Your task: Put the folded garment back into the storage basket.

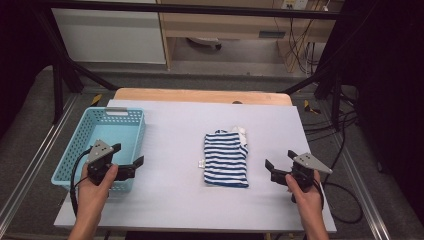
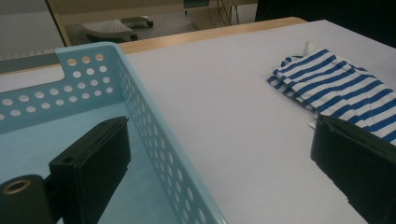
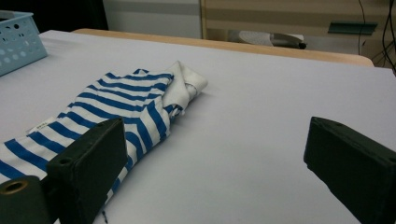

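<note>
Both my left gripper (image 1: 131,156) and right gripper (image 1: 280,161) jaws gape empty; folded striped shirt (image 1: 226,159) on bench (image 1: 170,145), not yet in blue basket (image 1: 75,145).

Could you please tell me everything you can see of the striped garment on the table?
The striped garment is soft fabric in blue and white stripes, folded into a flat, roughly rectangular bundle. A plain white part pokes out at its far right corner. It lies mid-table on the pale cover, with a small tag at its left edge. Nothing grips it.
</note>
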`<state>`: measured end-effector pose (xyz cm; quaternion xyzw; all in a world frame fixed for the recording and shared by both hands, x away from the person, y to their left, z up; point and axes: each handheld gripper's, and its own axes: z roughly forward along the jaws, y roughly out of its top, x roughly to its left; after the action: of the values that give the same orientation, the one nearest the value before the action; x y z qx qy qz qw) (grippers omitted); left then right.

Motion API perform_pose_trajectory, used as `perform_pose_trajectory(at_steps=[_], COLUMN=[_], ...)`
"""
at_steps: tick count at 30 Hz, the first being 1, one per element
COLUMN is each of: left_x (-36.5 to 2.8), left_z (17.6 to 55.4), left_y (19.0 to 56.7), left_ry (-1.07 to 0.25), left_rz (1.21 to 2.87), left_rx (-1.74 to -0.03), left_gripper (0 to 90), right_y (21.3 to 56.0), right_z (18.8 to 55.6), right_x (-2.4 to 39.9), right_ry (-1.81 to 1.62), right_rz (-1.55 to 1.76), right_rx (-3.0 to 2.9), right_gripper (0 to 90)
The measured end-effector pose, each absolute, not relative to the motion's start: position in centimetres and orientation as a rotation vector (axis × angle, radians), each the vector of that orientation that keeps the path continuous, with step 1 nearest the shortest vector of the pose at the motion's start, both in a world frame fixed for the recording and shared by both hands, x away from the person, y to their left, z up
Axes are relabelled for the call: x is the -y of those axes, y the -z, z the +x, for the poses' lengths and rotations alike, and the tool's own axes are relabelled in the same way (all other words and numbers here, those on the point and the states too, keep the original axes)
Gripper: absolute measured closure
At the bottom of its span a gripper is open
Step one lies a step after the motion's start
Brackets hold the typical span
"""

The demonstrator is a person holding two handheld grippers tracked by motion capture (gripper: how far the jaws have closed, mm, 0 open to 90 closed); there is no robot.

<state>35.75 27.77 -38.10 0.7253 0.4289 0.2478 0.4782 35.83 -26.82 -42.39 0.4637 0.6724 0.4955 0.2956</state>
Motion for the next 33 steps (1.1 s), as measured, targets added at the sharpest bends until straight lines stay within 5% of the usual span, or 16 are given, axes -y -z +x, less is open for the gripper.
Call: perform_pose_trajectory(at_steps=[19,33], left_x=[-28.5,-28.8], left_z=[35.5,35.4], left_y=[37.9,37.7], left_ry=[-0.575,-0.605], left_rz=[1.749,1.740], left_rx=[-1.065,-1.074], left_gripper=[5.4,5.5], right_y=[40.2,39.0], right_z=[36.8,39.3], right_x=[24.5,18.3], right_ry=[-1.198,-1.143], right_rz=[1.334,1.249], right_rx=[-1.964,-2.162], right_gripper=[10.8,12.6])
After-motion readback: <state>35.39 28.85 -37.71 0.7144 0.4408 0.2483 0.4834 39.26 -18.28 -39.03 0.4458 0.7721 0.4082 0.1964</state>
